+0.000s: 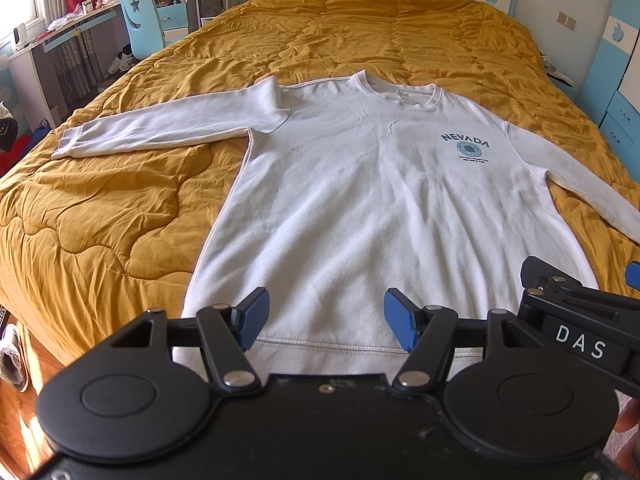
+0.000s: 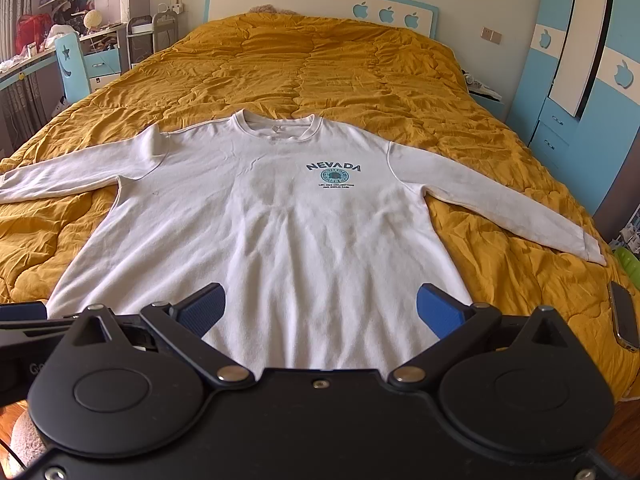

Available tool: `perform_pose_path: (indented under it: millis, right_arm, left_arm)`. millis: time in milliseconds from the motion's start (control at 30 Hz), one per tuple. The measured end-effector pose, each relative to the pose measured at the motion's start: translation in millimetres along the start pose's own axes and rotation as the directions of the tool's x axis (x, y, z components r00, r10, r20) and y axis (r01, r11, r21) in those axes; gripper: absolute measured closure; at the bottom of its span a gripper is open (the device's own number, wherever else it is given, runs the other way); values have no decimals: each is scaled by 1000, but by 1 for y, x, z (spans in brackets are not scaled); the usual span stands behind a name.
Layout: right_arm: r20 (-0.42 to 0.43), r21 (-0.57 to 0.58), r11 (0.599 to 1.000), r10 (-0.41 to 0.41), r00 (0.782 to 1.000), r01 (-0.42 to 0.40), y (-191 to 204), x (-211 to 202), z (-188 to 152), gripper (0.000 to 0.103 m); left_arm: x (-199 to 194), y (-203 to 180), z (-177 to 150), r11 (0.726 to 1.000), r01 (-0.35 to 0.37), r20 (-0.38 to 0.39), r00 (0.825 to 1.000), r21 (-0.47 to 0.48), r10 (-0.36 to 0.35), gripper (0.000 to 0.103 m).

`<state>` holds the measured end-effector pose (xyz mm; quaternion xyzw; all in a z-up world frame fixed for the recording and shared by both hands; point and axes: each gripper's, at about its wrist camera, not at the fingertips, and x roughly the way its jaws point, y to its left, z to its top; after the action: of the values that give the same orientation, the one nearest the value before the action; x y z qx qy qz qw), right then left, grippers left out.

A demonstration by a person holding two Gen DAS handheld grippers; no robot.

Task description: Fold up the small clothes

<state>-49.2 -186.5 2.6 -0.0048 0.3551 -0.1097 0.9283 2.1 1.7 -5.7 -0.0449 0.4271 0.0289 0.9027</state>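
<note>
The white sweatshirt (image 2: pixel 256 232) lies flat, face up on the bed (image 2: pixel 320 68), both hand-held grippers (image 1: pixel 325 320) (image 2: pixel 320 316) spread wide and empty above its hem, so an uneven pinch could bunch the soft cloth.

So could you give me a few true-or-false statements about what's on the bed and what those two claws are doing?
1. The white sweatshirt lies spread flat with both sleeves out. True.
2. The left claw is clamped on the hem. False: it is open, holding nothing.
3. The quilt is blue. False: it is mustard yellow.
4. The right claw is open. True.
5. A phone lies on the quilt near the bed's edge. True.
</note>
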Motion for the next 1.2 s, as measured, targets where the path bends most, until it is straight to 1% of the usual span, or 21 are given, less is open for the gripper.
perform_pose_path:
  millis: [33,633,733,800,900,967,1067,1133,1200]
  right_arm:
    - [0,0,1000,0,1000,0,-8,2,-5,0]
    - [1,-3,1000,-1,1000,1,-1,5,-1,0]
    - [5,-9,1000,-4,1000,4,-2,6,-2,0]
    - [10,-14,1000,-3,1000,3,-2,6,-1,0]
    - [25,-29,1000,10,1000,-9,4,12,2,0]
    - [44,-55,998,35,998,-33,7,18,7,0]
    - [73,-88,993,90,993,-84,24,31,20,0]
    - [88,-101,988,125,988,-116,39,39,27,0]
    - [105,-103,984,154,982,-144,46,47,33,0]
  left_arm:
    - [0,0,0,1000,-1,0,1000,0,1,36]
    - [-1,0,2,1000,-5,-1,1000,3,5,36]
    - [3,2,4,1000,10,-4,1000,-3,-10,36]
    - [7,7,6,999,37,-8,999,-19,-37,36]
    - [14,27,11,992,96,-4,995,-84,-97,36]
    - [19,43,14,984,122,11,993,-130,-121,36]
    - [26,74,21,973,122,54,992,-197,-114,36]
    - [33,101,27,958,140,97,988,-250,-119,36]
    - [40,134,33,931,173,152,980,-321,-130,36]
